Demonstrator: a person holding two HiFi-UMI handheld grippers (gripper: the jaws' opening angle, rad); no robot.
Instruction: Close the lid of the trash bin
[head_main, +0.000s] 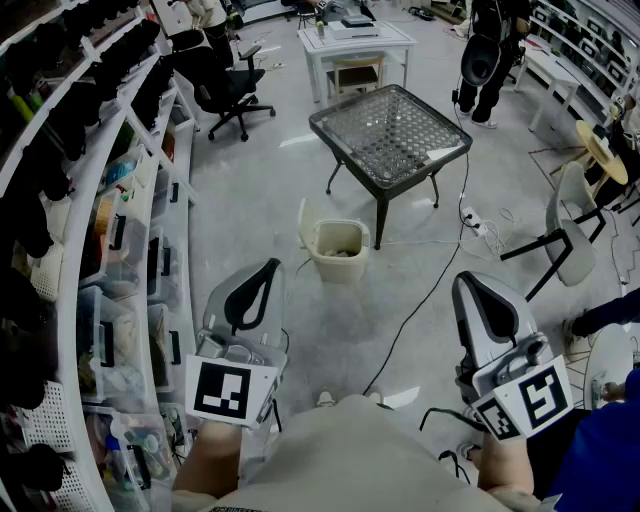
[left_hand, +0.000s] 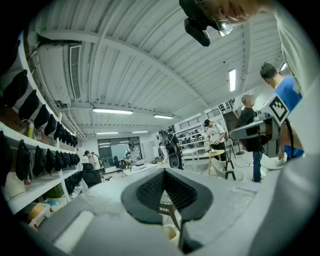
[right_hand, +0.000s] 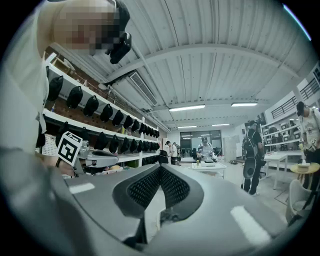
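The cream trash bin (head_main: 338, 250) stands on the grey floor ahead of me, beside a black table leg. Its lid (head_main: 303, 224) stands upright at the bin's left side, and the bin is open. My left gripper (head_main: 271, 267) and right gripper (head_main: 464, 281) are held close to my body, well short of the bin, both shut with nothing between the tips. In the left gripper view the jaws (left_hand: 165, 171) meet and part of the bin (left_hand: 169, 233) shows through the gap below them. The right gripper view has its jaws (right_hand: 160, 168) shut too, with no bin visible.
A black glass-top table (head_main: 390, 135) stands just behind the bin. A black cable (head_main: 420, 300) runs across the floor to its right. Shelves with boxes (head_main: 110, 250) line the left side. A chair (head_main: 570, 230) is at the right; a person (head_main: 490, 50) stands far back.
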